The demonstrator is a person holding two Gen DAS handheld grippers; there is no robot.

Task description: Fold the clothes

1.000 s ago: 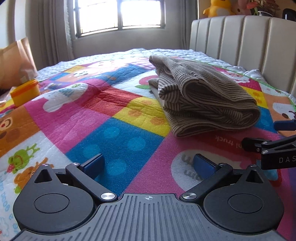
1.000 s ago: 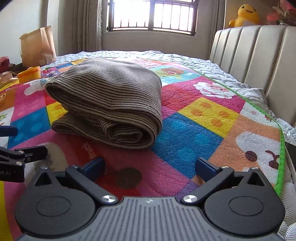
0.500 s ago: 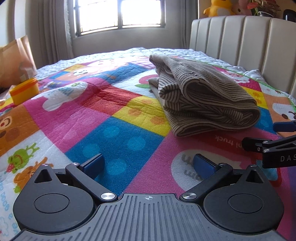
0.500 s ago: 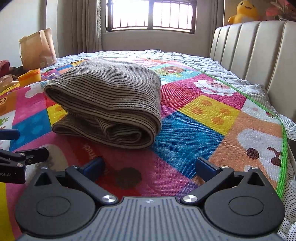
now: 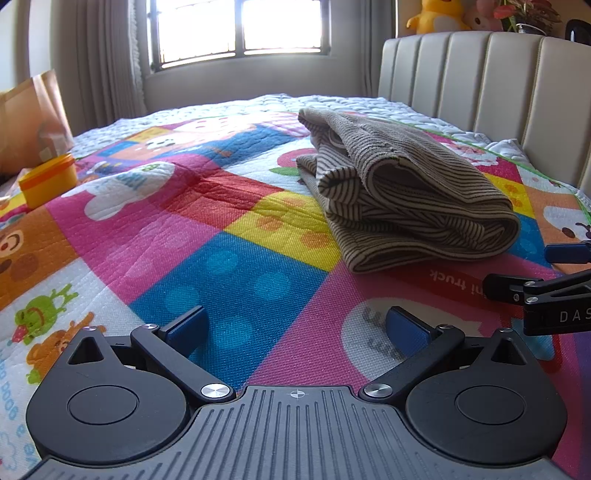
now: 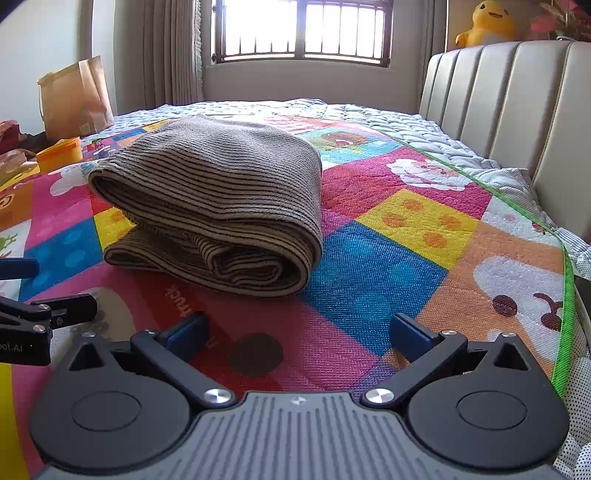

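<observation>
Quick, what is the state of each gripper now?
Left gripper: open, holding nothing.
Right gripper: open, holding nothing.

A home bedroom: padded headboard (image 6: 517,110), cartoon quilt (image 6: 406,229), plush toy (image 6: 487,22) by the window (image 6: 299,29)

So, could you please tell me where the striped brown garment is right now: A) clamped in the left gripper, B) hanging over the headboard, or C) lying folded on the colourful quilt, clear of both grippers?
C: the striped brown garment lies folded on the colourful quilt, ahead of the open left gripper and right gripper.
</observation>
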